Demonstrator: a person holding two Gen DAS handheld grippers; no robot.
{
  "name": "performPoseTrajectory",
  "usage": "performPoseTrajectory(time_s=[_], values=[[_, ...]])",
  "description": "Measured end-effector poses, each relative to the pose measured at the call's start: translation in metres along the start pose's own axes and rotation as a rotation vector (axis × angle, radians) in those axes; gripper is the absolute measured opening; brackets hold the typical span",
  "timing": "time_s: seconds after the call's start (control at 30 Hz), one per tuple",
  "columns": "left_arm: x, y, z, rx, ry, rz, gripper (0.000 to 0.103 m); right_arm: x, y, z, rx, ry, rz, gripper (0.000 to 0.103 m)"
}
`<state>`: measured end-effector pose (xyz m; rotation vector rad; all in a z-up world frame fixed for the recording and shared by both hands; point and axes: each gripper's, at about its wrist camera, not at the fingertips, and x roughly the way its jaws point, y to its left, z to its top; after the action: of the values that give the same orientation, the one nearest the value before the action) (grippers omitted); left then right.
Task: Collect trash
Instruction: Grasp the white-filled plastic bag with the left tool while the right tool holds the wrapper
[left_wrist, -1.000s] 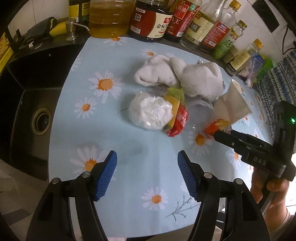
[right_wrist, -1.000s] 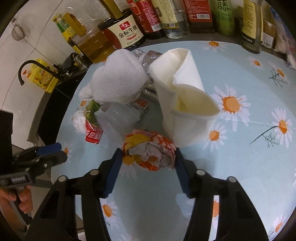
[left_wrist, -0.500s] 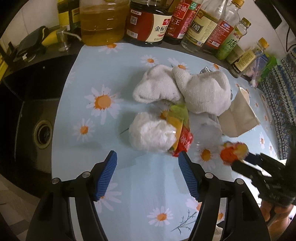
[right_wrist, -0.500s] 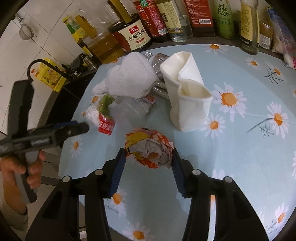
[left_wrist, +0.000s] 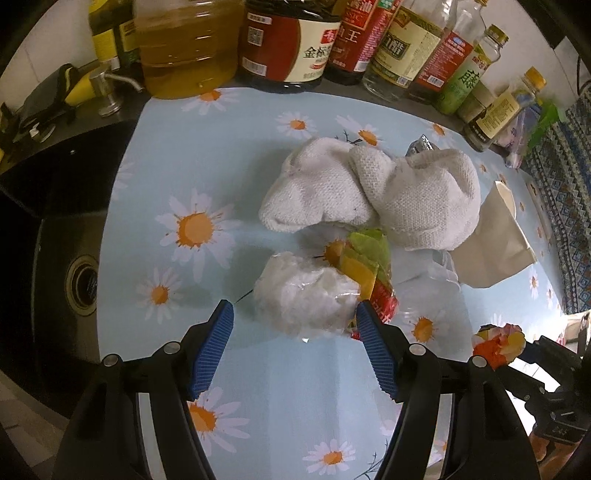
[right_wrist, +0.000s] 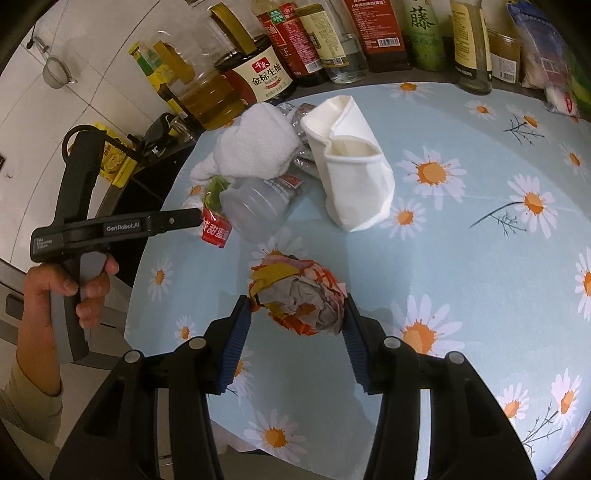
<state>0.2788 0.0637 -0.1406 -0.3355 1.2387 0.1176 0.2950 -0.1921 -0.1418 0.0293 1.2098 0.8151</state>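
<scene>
My right gripper (right_wrist: 297, 317) is shut on a crumpled orange and grey wrapper ball (right_wrist: 297, 297) and holds it above the daisy tablecloth; the ball also shows in the left wrist view (left_wrist: 498, 343). My left gripper (left_wrist: 295, 332) is open, its blue pads on either side of a crumpled clear plastic wad (left_wrist: 306, 295) on the cloth. A red, yellow and green snack wrapper (left_wrist: 369, 269) lies against the wad. A clear plastic bottle (right_wrist: 258, 206), a crushed white paper cup (right_wrist: 354, 173) and a white towel (left_wrist: 369, 192) lie behind.
Oil and sauce bottles (left_wrist: 288, 40) line the back edge. A black sink (left_wrist: 55, 240) lies left of the cloth. The table's front edge is close under both grippers. A foil packet (right_wrist: 299, 118) sits behind the towel.
My left gripper has moved forward until its pads flank the plastic wad. My right gripper has lifted the wrapper ball and drawn it back towards the front edge.
</scene>
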Motion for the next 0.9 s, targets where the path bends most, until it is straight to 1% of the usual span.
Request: performPoseTrajectory(time_s=[0.3, 0.33, 0.37, 0.47, 0.53, 0.7, 0.9], values=[[0.017, 0.007, 0.008, -0.005, 0.019, -0.01, 0.066, -0.001, -0.003, -0.003, 0.008, 0.004, -0.005, 0.05], [0.016, 0.007, 0.008, -0.003, 0.013, -0.011, 0.064, -0.002, -0.003, -0.003, 0.009, 0.005, -0.005, 0.05], [0.015, 0.007, 0.008, 0.001, 0.005, -0.013, 0.056, -0.002, -0.004, -0.003, 0.01, 0.005, -0.006, 0.05], [0.014, 0.002, 0.007, 0.022, 0.001, -0.021, 0.054, -0.001, -0.004, -0.003, 0.01, 0.008, -0.005, 0.05], [0.013, 0.0, 0.006, 0.033, -0.005, -0.013, 0.052, -0.001, -0.003, -0.003, 0.006, 0.009, -0.004, 0.05], [0.008, -0.001, 0.003, 0.037, -0.02, -0.008, 0.05, -0.002, 0.0, -0.006, -0.001, 0.007, 0.004, 0.05], [-0.004, 0.003, -0.011, 0.024, -0.032, -0.002, 0.05, -0.004, 0.007, -0.009, -0.017, 0.002, 0.018, 0.05]])
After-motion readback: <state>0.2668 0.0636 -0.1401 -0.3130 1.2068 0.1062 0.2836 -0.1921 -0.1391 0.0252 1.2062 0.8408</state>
